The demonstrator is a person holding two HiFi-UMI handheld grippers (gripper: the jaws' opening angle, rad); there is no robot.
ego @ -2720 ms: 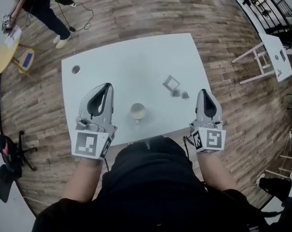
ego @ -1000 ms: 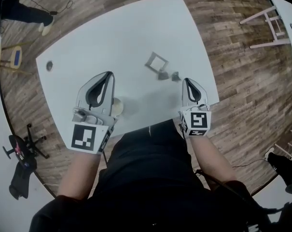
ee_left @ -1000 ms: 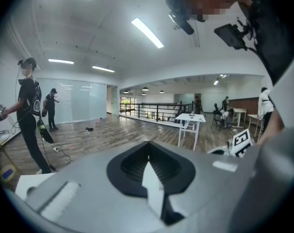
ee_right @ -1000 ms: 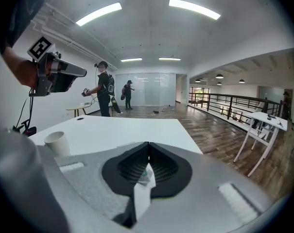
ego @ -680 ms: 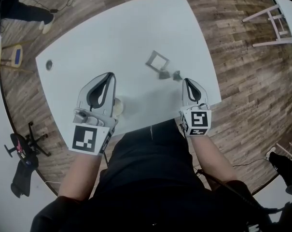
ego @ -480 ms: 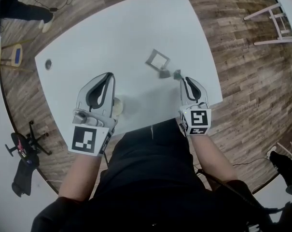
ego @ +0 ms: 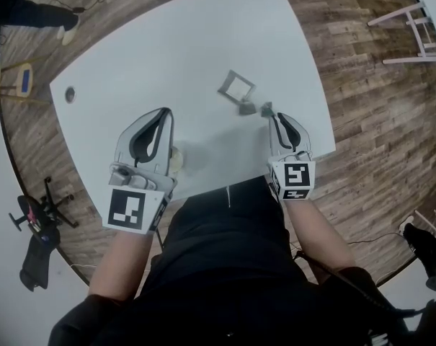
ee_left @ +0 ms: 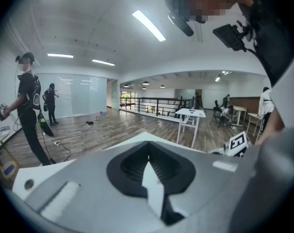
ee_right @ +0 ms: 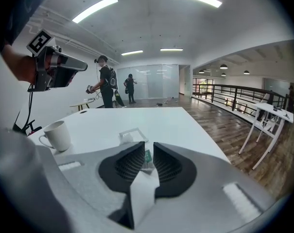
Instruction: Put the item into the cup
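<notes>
Lying on the white table, the small item sits between the jaws of the right gripper. These have just been opening, stand narrowly apart and do not press it, positioned for a pinch. The cup stands well left, beside the idle left gripper, whose jaws are together.

The cup stands on the table close to its near edge, left of centre; to its right and farther off lie two small items side by side; just behind them lies a flat square frame; a stool stands beyond the table's right edge.
</notes>
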